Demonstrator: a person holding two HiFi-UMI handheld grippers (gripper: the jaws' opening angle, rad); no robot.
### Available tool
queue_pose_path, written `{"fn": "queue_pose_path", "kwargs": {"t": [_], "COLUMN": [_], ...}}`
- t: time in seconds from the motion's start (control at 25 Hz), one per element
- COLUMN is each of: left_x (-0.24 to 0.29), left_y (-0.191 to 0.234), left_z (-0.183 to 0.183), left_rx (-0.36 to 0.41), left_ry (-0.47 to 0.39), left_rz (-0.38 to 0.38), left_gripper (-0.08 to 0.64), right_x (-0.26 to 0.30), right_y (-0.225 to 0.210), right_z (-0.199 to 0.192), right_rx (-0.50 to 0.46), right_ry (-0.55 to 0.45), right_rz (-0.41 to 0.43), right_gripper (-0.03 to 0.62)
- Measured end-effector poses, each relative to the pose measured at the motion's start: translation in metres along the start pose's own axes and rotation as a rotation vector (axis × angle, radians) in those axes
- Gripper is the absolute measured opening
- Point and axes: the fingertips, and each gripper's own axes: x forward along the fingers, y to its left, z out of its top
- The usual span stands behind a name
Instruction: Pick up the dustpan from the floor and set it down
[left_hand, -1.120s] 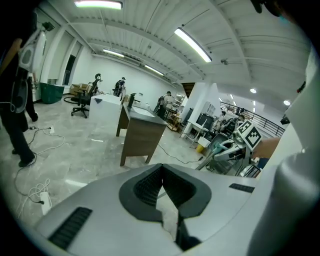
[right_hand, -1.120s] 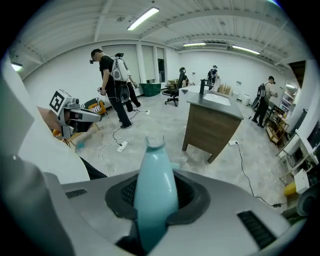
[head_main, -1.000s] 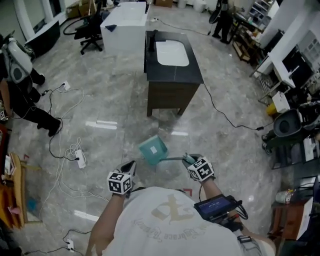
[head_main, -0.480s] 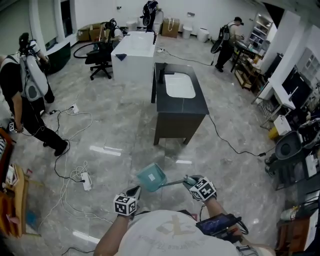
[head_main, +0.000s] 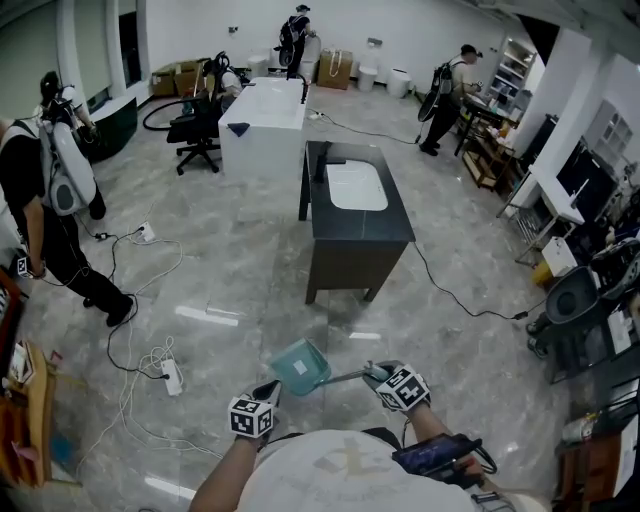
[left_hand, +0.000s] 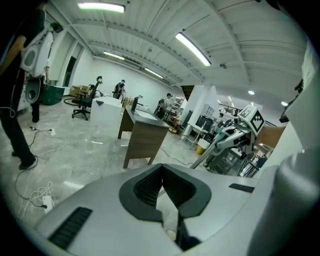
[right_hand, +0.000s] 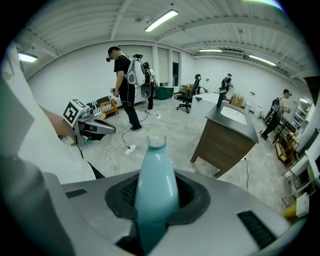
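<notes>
1. Grip check, bottom edge of the head view: right gripper (head_main: 373, 374) is clamped on the dustpan's handle (right_hand: 156, 182). Its own view shows the teal grip filling the gap between the pads, with the jaws partly apart around it. Left gripper (left_hand: 161, 169) has its jaws closed tip to tip with nothing in them. It hangs at lower left, beside the load.
2. Dustpan (head_main: 300, 366) sits lower centre of the head view, just above and between the two grippers. The tray points left, and a thin grey shaft (head_main: 346, 377) runs right into the clamp. It reads as lifted clear of the floor (head_main: 250, 270), though the gap under it can't be judged from above.
3. Looks: pale teal plastic, a squarish open tray with low walls, a slim metal shaft and a thicker teal grip with a notched end. Probably light. The tray hangs out to one side of the hold, so it may want to swing or twist in the pads.
4. Step in hand, as I judge it: pickup done, set-down not yet. To do it well, hold the clamp firm and lower slowly with the tray's base flat. Open only once the tray rests on tile.
5. Pick a bare patch. Power strip (head_main: 172, 377) and its cables lie near, at left, and are best avoided.
6. Farther up frame: dark cabinet (head_main: 345, 258) with white sink basin (head_main: 356, 187), well apart from the load. People work along the far walls.
</notes>
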Motion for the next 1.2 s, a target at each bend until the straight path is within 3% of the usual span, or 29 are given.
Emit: {"fn": "queue_pose_path", "kwargs": {"t": [0.68,1.2], "left_x": [-0.016,-0.026], "left_y": [0.023,0.036], "left_z": [-0.02,-0.035], "left_rx": [-0.043,-0.068], "left_ry": [0.025,0.037], "left_rz": [0.003,0.028], "left_gripper": [0.012,0.012], "right_x": [0.015,0.033], "right_y": [-0.004,-0.007], "right_z": [-0.021,-0.023], "right_rx": [0.152,0.22], "right_ry": [0.002,-0.004], "right_rz": [-0.113,-0.127], "right_gripper": [0.098,0.1]}}
